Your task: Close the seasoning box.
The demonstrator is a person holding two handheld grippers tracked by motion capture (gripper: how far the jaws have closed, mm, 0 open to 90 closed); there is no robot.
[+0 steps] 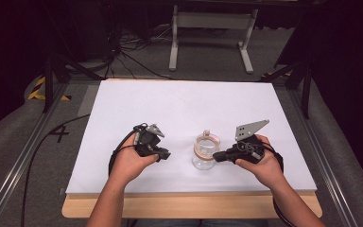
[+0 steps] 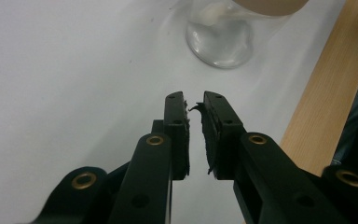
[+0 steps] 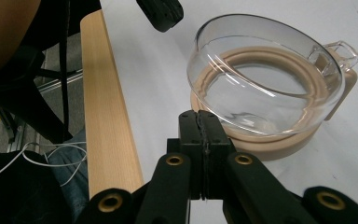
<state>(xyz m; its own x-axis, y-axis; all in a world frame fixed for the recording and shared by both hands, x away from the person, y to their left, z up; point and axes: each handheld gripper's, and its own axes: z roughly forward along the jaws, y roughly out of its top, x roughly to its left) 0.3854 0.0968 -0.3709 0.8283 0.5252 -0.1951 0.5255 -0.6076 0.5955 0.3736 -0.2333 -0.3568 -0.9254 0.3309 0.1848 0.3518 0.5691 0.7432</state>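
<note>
Clear glass caught my eye first: a small round jar [image 1: 205,152] stood on the white tabletop [image 1: 179,109] between my two grippers, near the front edge. From the high view I saw a tan ring around its mouth and a small tab at the far side. My right gripper view gave the detail: a transparent domed lid [image 3: 265,84], smooth and glossy, sat over a matte tan collar [image 3: 279,140], with a clear loop-shaped latch [image 3: 342,51] sticking out at one side. My left gripper view showed the jar's thick rounded glass base [image 2: 220,39] resting on the white surface, with the pale wooden edge strip [image 2: 326,93] of the table running beside it.

My right gripper [image 1: 217,155] lay just beside the jar, and its black jaws were pressed flat together with nothing between them. In its own view their tips sat right at the collar's rim; I could not tell whether they touched it. A grey three-cornered plate [image 1: 250,128] rose above that gripper.

My left gripper [image 1: 163,154] rested a little apart from the jar, pointing toward it. Its jaws stood slightly parted, a narrow gap between the rough, frayed black pads [image 2: 181,130], and held nothing.

The tabletop looked matte and smooth, its wooden lip plain and light.
</note>
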